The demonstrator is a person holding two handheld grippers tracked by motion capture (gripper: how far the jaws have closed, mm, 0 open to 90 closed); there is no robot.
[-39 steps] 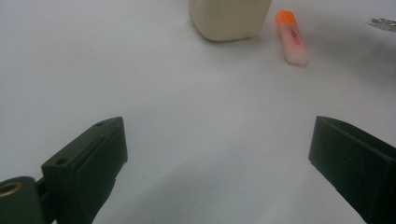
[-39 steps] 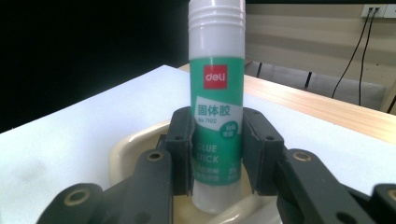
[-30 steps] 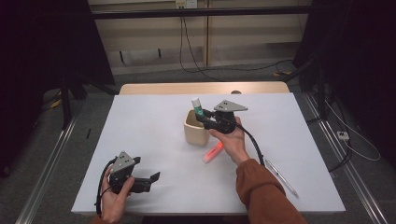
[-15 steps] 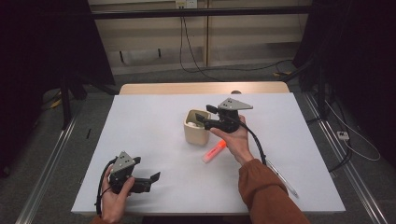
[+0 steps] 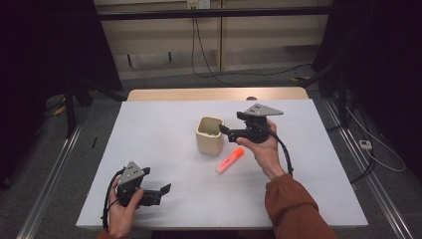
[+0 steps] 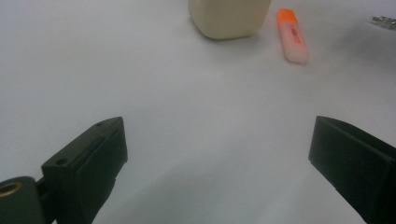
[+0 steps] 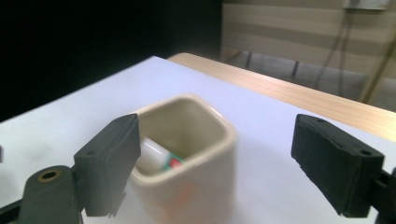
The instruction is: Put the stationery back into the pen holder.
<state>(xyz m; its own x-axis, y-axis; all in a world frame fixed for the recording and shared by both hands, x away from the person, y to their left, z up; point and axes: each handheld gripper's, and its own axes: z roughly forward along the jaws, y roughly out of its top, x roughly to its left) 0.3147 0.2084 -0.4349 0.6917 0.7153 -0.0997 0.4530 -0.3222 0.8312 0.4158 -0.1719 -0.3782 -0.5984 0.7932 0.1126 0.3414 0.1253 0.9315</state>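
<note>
The cream cup (image 5: 209, 134) stands upright near the middle of the desk (image 5: 164, 124), mouth up to take pens. A white marker (image 7: 156, 157) with a green-and-red band leans inside it, long axis tilted, lower end hidden. The right claw (image 5: 223, 132) hangs just right of the cup's rim; its jaws have just been opening and stand apart with nothing between them, which suggests a release. Right of the cup and nearer the person lies an orange highlighter (image 5: 230, 160), flat, its orange cap pointing away from the person, probably next. The left claw (image 5: 164, 189) rests well to the cup's near left, jaws apart and empty.
</note>
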